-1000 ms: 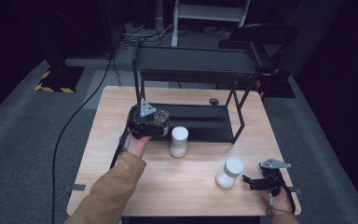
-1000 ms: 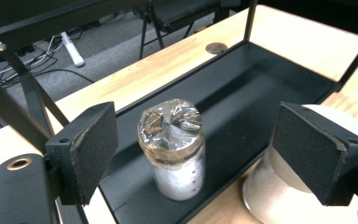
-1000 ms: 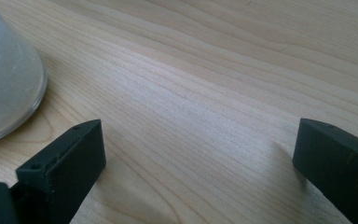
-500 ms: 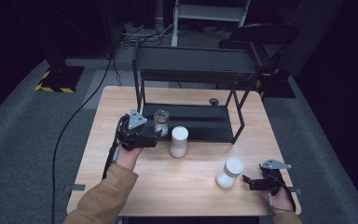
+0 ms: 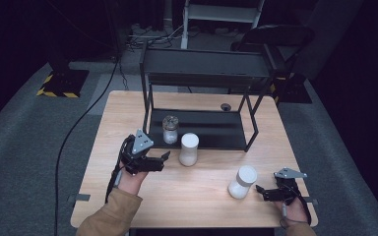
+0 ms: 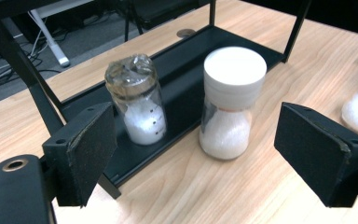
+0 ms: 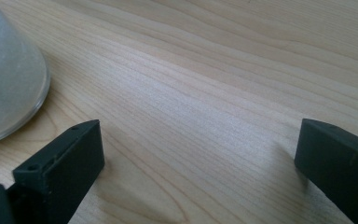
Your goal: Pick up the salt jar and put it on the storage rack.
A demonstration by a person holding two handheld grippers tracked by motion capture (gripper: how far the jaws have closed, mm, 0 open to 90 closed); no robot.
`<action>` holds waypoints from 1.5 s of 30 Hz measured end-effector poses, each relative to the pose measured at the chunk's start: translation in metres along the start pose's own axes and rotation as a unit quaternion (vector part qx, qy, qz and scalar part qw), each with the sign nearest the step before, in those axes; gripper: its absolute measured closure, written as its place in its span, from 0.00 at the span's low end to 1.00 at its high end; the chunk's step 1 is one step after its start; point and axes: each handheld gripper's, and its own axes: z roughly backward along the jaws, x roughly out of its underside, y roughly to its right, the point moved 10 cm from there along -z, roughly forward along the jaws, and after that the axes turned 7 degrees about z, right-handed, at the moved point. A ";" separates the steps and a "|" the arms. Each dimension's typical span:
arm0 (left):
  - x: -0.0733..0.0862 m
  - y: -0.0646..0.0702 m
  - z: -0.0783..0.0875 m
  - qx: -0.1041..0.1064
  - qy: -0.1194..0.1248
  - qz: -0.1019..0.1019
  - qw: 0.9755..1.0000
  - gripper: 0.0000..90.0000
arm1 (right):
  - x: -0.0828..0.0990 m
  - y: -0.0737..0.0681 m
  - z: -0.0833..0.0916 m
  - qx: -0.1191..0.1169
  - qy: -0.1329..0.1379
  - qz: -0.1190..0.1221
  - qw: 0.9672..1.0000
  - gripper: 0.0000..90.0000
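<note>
The left gripper (image 5: 153, 160) is seen spread wide and empty, with an upright white-capped jar (image 5: 188, 149) just ahead of its jaws on the table (image 5: 202, 194). A second jar (image 5: 241, 181) is flanked by the right gripper (image 5: 268, 192), likewise spread.
</note>
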 end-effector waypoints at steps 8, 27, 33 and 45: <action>0.019 0.004 -0.005 -0.013 -0.021 -0.005 1.000 0.14 | 0.000 0.000 0.000 -0.002 0.000 0.002 1.000 0.01; 0.060 0.006 -0.021 -0.017 -0.069 0.002 0.997 0.14 | 0.000 0.000 0.000 -0.002 0.000 0.002 1.000 0.01; 0.069 0.005 -0.028 -0.017 -0.087 0.007 0.996 0.14 | 0.000 0.000 0.000 -0.002 0.000 0.002 1.000 0.01; 0.083 0.000 -0.040 -0.013 -0.122 0.020 0.992 0.13 | 0.000 0.000 0.000 -0.002 0.000 0.002 1.000 0.01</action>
